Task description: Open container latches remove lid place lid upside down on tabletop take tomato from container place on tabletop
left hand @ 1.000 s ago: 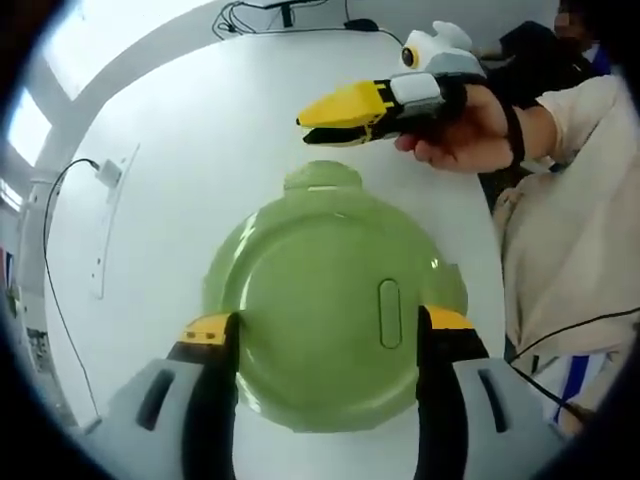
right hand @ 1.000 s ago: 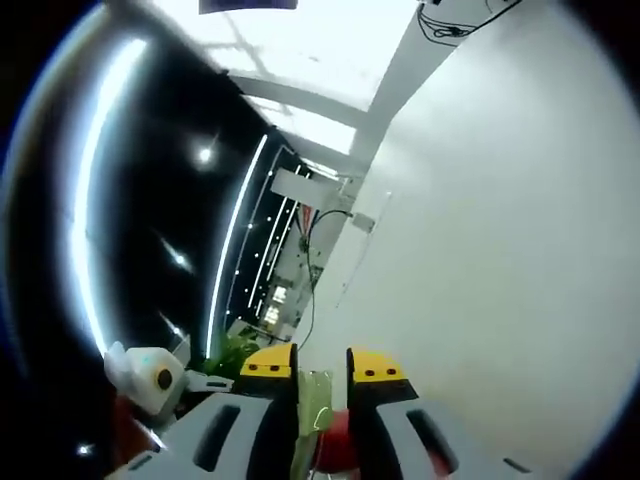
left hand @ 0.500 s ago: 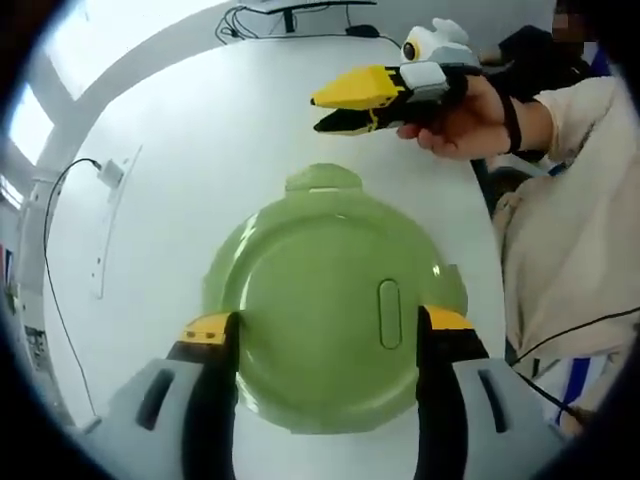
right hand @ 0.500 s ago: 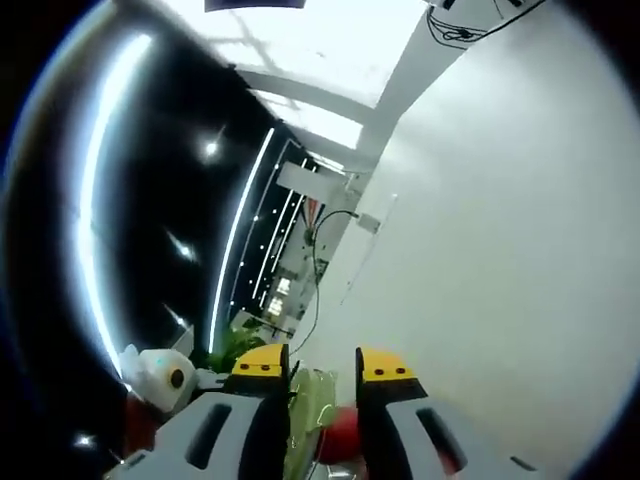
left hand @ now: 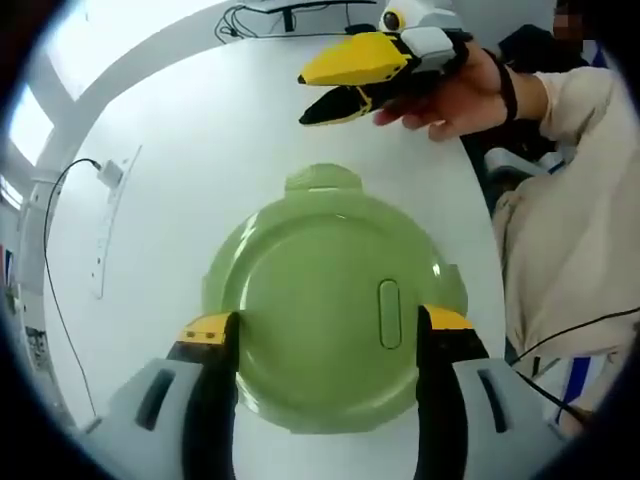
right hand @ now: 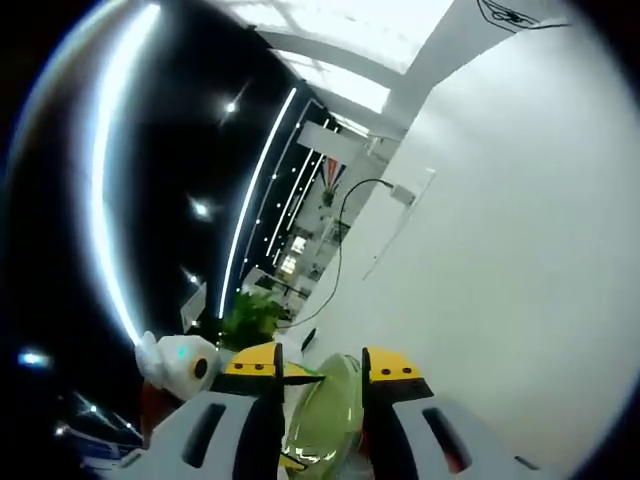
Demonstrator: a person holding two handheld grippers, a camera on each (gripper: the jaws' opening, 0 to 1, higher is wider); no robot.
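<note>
Container, green lid on, sits on white bench. Left tool jaws apart, straddling lid at both sides, likely steadying container. Right tool, in hand beyond container's far latch tab, jaws slightly parted, empty, probably lining up for latch. Tomato hidden.

Grey grippers, black jaws tipped yellow; cream sleeve, black wrist strap.
</note>
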